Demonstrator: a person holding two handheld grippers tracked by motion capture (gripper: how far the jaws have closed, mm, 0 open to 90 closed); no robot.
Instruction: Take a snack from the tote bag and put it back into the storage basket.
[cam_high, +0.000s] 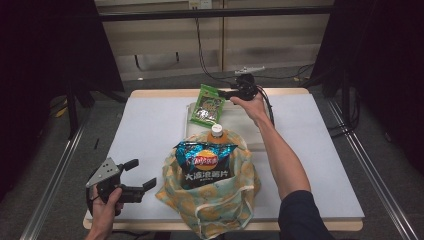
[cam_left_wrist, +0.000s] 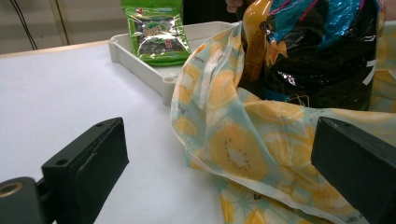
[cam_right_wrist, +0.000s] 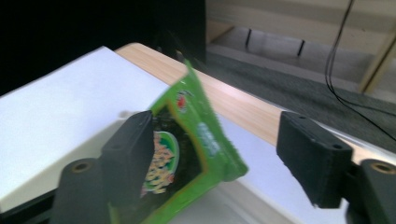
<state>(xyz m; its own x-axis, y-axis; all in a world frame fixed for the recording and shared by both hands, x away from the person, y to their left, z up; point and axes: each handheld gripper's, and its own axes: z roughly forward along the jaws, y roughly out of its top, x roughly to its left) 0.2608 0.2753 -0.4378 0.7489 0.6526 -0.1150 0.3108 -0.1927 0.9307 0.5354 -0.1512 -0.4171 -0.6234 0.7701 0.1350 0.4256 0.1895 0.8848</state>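
A green snack packet (cam_high: 209, 105) stands tilted at the far end of a white tray (cam_high: 235, 122). My right gripper (cam_high: 222, 93) is at its top edge. In the right gripper view the packet (cam_right_wrist: 187, 140) leans against the left jaw while the right jaw stands well clear of it, so my right gripper (cam_right_wrist: 217, 135) is open. A fruit-print cloth bag (cam_high: 220, 200) holds a dark chips bag (cam_high: 205, 162) and an orange bottle (cam_high: 216, 131). My left gripper (cam_high: 142, 175) stands open just left of the cloth bag (cam_left_wrist: 233, 149), with nothing pinched.
The white tray (cam_left_wrist: 140, 60) lies behind the cloth bag on a white table sheet (cam_high: 150, 125). Wooden table edges show at the far and near sides. Cables trail on the floor beyond the table. Metal rails run along both sides.
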